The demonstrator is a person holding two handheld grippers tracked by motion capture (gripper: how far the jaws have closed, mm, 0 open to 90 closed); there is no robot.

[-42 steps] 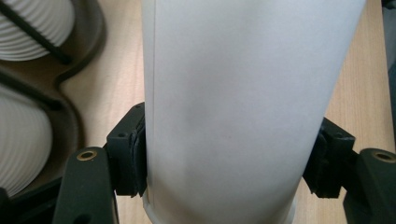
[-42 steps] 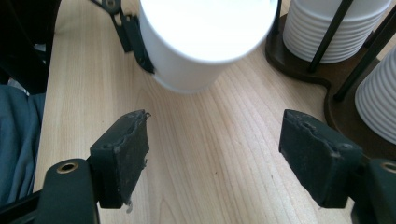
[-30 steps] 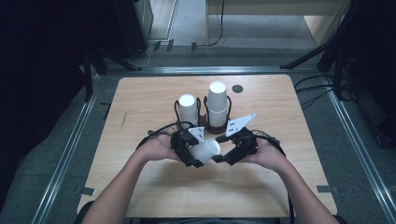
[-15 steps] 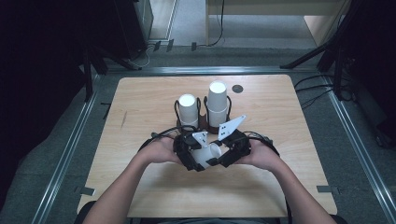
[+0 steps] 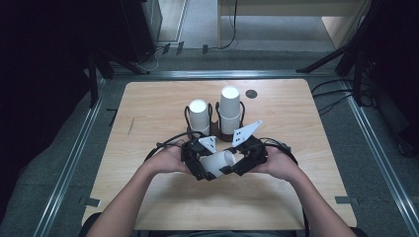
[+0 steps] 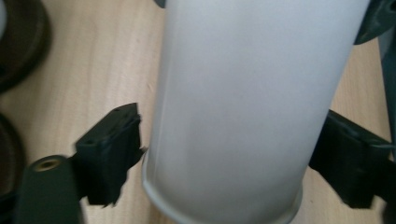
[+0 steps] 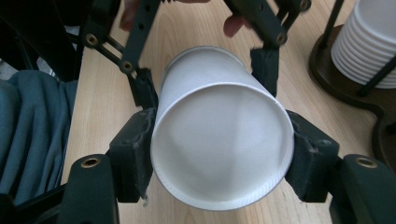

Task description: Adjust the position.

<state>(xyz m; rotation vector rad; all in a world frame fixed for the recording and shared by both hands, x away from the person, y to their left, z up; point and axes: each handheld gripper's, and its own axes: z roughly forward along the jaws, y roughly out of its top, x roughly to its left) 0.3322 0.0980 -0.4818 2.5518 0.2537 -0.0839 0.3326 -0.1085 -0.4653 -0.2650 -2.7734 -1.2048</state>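
Observation:
A white paper cup (image 5: 217, 162) lies on its side just above the table, between my two grippers. My right gripper (image 5: 233, 160) is shut on its open-mouth end; in the right gripper view both pads (image 7: 135, 154) press the cup (image 7: 224, 154) at the rim, and its jaws have just been closing. My left gripper (image 5: 205, 165) straddles the other end, and its jaws have just been opening. In the left gripper view the cup (image 6: 243, 107) still sits between them, with a sliver of table showing beside the left pad (image 6: 112, 154).
Two stacks of white cups (image 5: 198, 116) (image 5: 230, 106) stand upside down in dark holders just behind the grippers. One stack (image 7: 369, 42) is close at the right in the right gripper view. A small dark disc (image 5: 251, 93) lies near the table's far edge.
The two grippers have drawn together around the cup. The right jaws closed on its mouth end, and the left jaws spread apart from its sides.

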